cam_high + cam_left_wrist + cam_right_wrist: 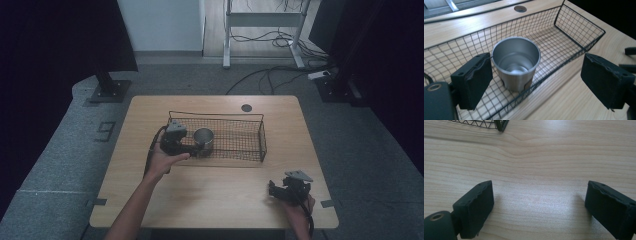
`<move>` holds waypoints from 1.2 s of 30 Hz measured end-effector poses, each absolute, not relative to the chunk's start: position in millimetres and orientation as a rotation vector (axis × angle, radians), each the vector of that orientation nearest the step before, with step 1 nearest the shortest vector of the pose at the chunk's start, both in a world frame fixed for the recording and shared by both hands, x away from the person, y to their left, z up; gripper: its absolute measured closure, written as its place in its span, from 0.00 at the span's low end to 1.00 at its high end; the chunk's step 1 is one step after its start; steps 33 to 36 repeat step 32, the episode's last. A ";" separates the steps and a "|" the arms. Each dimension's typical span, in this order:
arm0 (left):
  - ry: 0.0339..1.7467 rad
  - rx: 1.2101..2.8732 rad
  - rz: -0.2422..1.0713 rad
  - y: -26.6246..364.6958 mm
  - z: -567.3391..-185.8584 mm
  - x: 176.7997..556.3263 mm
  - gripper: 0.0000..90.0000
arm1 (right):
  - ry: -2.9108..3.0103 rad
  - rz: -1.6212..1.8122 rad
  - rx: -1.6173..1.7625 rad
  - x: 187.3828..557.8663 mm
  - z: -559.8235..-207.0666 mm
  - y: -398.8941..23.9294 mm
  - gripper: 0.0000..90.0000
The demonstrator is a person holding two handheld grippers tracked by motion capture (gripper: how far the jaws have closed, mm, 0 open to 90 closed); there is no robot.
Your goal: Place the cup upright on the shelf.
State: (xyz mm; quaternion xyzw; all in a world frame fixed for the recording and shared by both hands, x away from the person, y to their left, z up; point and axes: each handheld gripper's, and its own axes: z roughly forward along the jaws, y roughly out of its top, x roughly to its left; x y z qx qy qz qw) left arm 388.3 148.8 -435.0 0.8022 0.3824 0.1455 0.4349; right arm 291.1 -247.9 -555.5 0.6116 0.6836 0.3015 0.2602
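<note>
Nearest the person, the right gripper (289, 190) rests low over the bare front-right part of the pale wooden surface (220, 190), its black padded fingers (475, 203) spread wide with nothing between them. Farther in, the left gripper (192, 148) reaches over the near rim of the black wire-mesh basket (250, 137), its fingers (474, 78) also apart: one sits inside the basket just beside the cup, perhaps touching its rim, the other hangs outside the wire wall. The small brushed-steel cup (516, 63) stands upright and empty on the basket's mesh floor, toward its left end. It looks light, rigid and thin-walled, with a smooth tapered side that would likely slip upward out of a weak squeeze. A firm grip across the body just below the rim seems soundest, since the pads can bite there. The basket wall between the fingers would block closing.
</note>
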 end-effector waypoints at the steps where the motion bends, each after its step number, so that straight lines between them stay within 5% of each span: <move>1: 0.948 1.990 0.361 153.7 -437.4 382.0 0.13 | 1.850 0.817 1.659 291.0 -555.5 -247.8 0.09; 20: 0.951 1.970 0.294 195.7 -478.7 321.7 0.14 | 1.851 0.817 1.657 291.0 -555.5 -247.9 0.09; 36: 0.974 1.984 0.261 202.1 -495.7 315.5 0.14 | 1.852 0.817 1.657 291.0 -555.5 -247.9 0.09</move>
